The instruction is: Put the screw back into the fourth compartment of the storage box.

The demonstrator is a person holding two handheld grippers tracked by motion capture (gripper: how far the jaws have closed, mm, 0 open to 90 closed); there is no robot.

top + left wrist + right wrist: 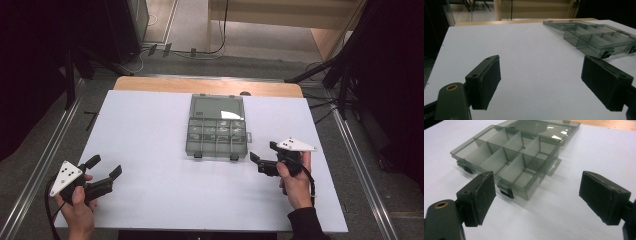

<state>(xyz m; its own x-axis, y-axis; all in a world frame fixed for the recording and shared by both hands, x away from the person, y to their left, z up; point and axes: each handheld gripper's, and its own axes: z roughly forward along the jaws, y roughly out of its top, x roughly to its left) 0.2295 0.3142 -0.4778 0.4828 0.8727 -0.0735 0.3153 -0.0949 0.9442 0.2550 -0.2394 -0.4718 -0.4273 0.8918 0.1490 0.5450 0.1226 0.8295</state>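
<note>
Both grippers sit low at the near edge of the white table (pixel 150 150), one at each side, probably a ready pose with the work area between them kept free. Left gripper (pixel 106 166) is at the near-left corner, jaws spread wide, nothing between them (same in the left gripper view (pixel 541 80), pads facing bare tabletop). Right gripper (pixel 264 151) is just right of the box's near corner, jaws also wide apart and holding nothing; in the right gripper view (pixel 537 197) it points at the box's latch side, so I'd guess that hand works the box first.

The organizer box (pixel 218 126) lies flat mid-table, toward the far side, smoky translucent plastic. Lid (pixel 218 106) is swung fully open, lying flat on the far side of the box. Tray is split by dividers into two rows of compartments. Up close the compartments look empty; from the high view pale marks show in some (glare or small parts, can't tell). Two dark latches (pixel 506 192) hang off the near wall.
</note>
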